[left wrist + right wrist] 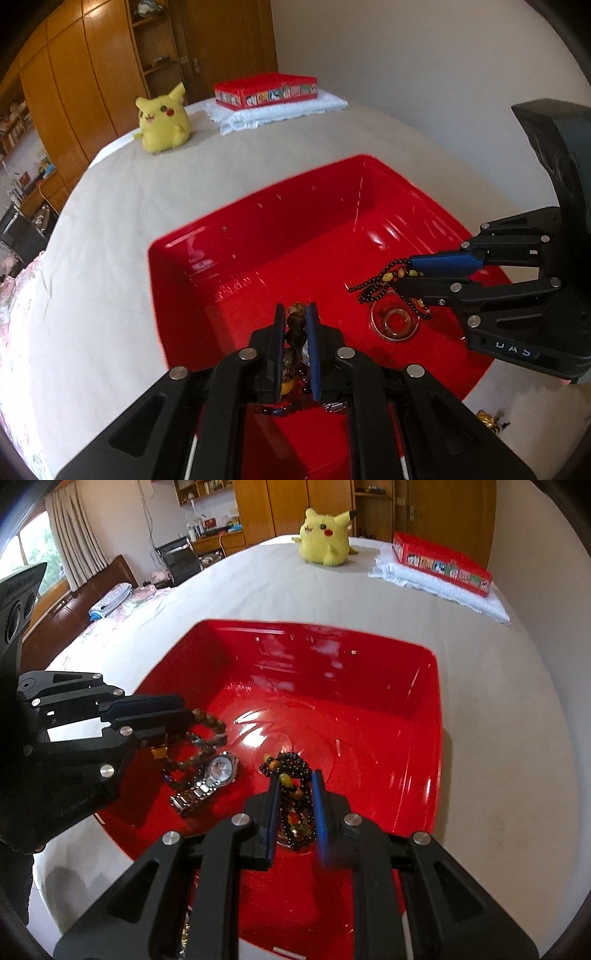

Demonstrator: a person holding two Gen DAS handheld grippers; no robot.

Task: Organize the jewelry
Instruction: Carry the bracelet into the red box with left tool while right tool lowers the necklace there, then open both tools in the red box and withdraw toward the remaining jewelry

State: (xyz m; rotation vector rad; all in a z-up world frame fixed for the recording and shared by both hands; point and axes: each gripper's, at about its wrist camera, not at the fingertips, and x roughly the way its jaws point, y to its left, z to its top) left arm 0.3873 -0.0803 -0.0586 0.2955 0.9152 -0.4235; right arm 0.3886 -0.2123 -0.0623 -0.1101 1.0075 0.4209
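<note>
Bead bracelet point(295, 332) half-hidden between left hand-held gripper point(295, 314) pads

Plain white wall point(406, 66) behind the table point(184, 192), which carries a beige cloth. Wooden wardrobes point(74, 81) with open shelves point(155, 44) line the far side. Window point(29, 550) with beige curtain point(70, 528) admits daylight. Black chair point(181, 561) and cluttered sideboard point(218, 535) stand beyond the table.

Location: a home living or dining room. Indicators: wooden wardrobes point(85, 85), a curtained window point(66, 535), cluttered shelves point(207, 489), a cloth-covered table point(258, 583) and a yellow plush toy point(327, 535).
</note>
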